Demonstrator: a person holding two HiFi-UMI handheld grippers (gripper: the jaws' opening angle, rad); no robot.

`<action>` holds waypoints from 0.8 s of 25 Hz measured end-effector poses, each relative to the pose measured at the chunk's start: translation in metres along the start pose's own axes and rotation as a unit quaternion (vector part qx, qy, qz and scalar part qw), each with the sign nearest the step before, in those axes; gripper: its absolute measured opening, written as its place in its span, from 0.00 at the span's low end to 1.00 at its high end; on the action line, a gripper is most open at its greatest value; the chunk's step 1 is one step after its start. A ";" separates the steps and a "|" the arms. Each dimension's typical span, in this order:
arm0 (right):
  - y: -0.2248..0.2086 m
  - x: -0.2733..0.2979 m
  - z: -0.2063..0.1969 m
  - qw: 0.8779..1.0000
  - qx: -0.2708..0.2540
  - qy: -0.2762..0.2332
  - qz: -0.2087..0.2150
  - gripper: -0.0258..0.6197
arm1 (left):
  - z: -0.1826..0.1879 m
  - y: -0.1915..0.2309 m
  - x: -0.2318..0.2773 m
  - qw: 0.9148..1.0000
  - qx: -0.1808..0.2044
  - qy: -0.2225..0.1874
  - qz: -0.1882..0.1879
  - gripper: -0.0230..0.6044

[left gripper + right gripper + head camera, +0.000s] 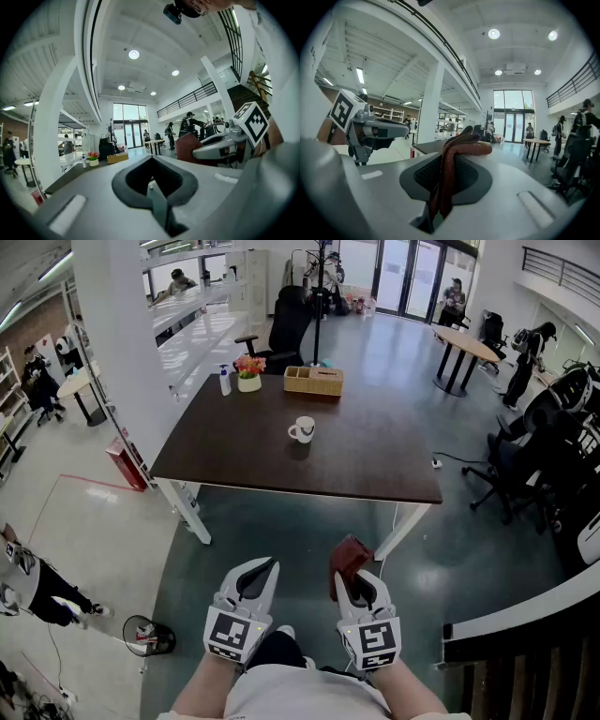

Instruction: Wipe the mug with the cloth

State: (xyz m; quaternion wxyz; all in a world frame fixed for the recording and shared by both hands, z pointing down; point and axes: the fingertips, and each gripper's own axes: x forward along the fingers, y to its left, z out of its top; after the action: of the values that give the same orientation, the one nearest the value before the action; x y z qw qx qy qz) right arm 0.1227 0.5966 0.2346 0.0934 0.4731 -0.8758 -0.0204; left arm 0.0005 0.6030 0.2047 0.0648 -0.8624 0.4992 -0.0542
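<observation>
**Inspector:** State of the left tool?

**Assistant:** Its jaws are together with nothing between them. It is held low, in front of the person's body and over the floor.

**Inspector:** And the right tool?

**Assistant:** Its jaws are clamped on the reddish-brown cloth. The cloth bunches above the jaw tips and folds over to one side. In the head view this tool is level with the left one, just beside it but not touching.

**Inspector:** Location of the mug?

**Assistant:** It is a white mug, upright on the dark table near the middle of the top, handle towards the person's left. It is well apart from both tools, which are short of the table's near edge.

**Inspector:** Anything else on the table?

**Assistant:** Along the far edge there is a woven box, a small pot of flowers and a pump bottle (all clear of the mug). Several people stand or sit elsewhere in the hall.
</observation>
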 end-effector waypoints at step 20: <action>-0.037 0.021 -0.019 1.000 0.025 0.010 -0.007 0.16 | -0.016 0.011 0.035 1.000 0.000 0.021 0.020 0.04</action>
State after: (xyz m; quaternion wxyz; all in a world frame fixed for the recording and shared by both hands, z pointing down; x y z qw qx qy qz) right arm 0.1455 0.5602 0.2513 0.0900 0.4815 -0.8718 0.0051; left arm 0.0059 0.5668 0.2195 0.0559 -0.8508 0.5177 -0.0709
